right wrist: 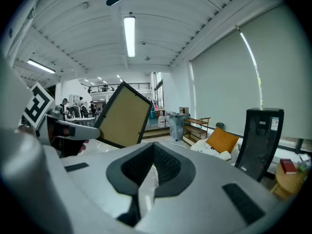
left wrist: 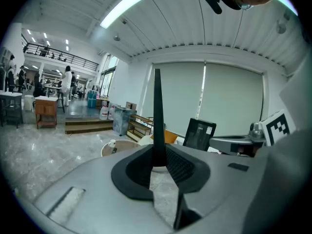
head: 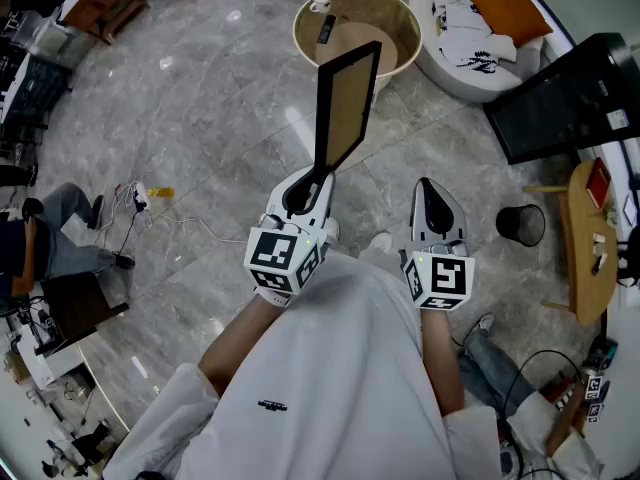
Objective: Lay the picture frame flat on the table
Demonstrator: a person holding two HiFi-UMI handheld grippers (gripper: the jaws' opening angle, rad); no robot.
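Observation:
A black picture frame (head: 347,108) with a tan backing is held upright in the air over the grey marble floor, short of a round wooden table (head: 402,30). My left gripper (head: 318,180) is shut on the frame's lower edge. In the left gripper view the frame (left wrist: 157,116) stands edge-on as a thin black bar rising from between the jaws of that gripper (left wrist: 158,167). The right gripper (head: 430,190) hangs level beside it, shut with nothing in it. Past the right gripper (right wrist: 152,167), the frame (right wrist: 123,121) shows tilted at the left.
A white bottle (head: 320,3) and a dark remote (head: 326,30) lie on the round table. A white beanbag with an orange cushion (head: 505,3), a black panel (head: 565,98), a black bin (head: 520,225) and a small wooden side table (head: 585,238) stand at the right. Cables (head: 140,198) trail at the left.

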